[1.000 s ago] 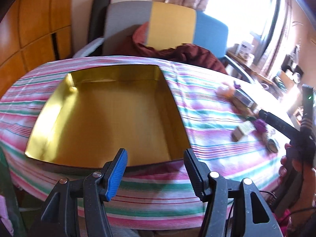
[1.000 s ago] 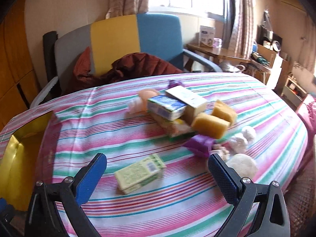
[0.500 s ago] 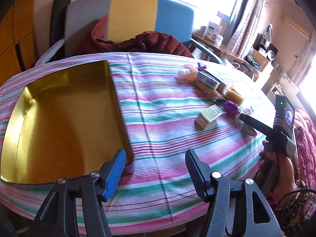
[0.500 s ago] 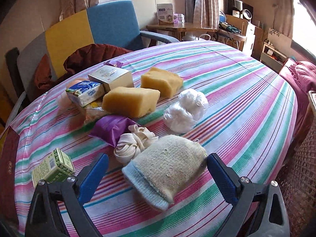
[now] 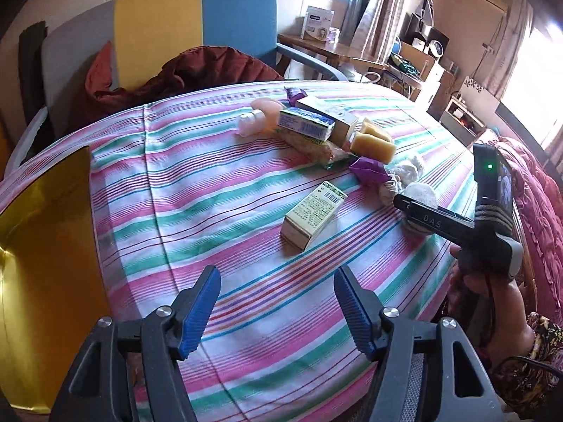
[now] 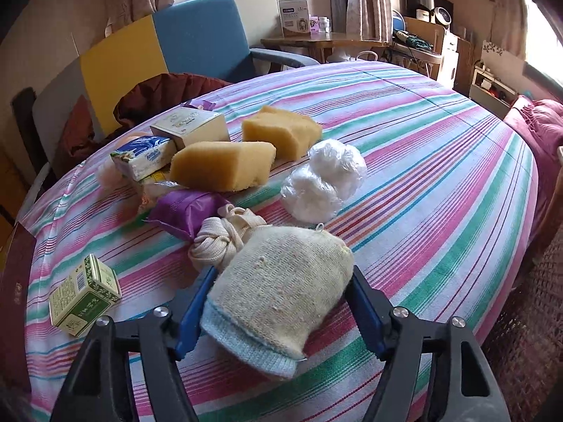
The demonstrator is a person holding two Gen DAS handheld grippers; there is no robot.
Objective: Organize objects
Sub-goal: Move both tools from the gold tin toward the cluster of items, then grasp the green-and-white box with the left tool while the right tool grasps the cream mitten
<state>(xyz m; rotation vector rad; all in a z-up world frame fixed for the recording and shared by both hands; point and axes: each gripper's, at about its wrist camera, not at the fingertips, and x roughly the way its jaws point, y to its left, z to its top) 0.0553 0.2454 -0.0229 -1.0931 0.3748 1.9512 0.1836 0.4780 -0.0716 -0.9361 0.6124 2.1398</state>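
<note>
My right gripper [image 6: 281, 292] is open, its two jaws either side of a cream knitted hat with a pale blue brim [image 6: 281, 295] on the striped tablecloth. Beyond the hat lie a rolled cream strap [image 6: 221, 239], a purple packet [image 6: 186, 211], two yellow sponges [image 6: 221, 168], two white plastic balls [image 6: 323, 179], a tissue pack [image 6: 144, 158], a beige box [image 6: 190, 128] and a green carton [image 6: 82, 293]. My left gripper [image 5: 276, 304] is open and empty above the cloth, near the green carton [image 5: 313, 214]. The gold tray [image 5: 45, 263] lies at the left.
A grey, yellow and blue chair [image 5: 158, 31] with a dark red garment [image 5: 197, 70] stands behind the table. A wooden desk with boxes [image 6: 316, 38] is at the back right. The table's round edge falls away at the right [image 6: 527, 211].
My left gripper has swung right, from over the gold tray to the cloth by the green carton. My right gripper has moved forward, so the knitted hat now lies between its jaws.
</note>
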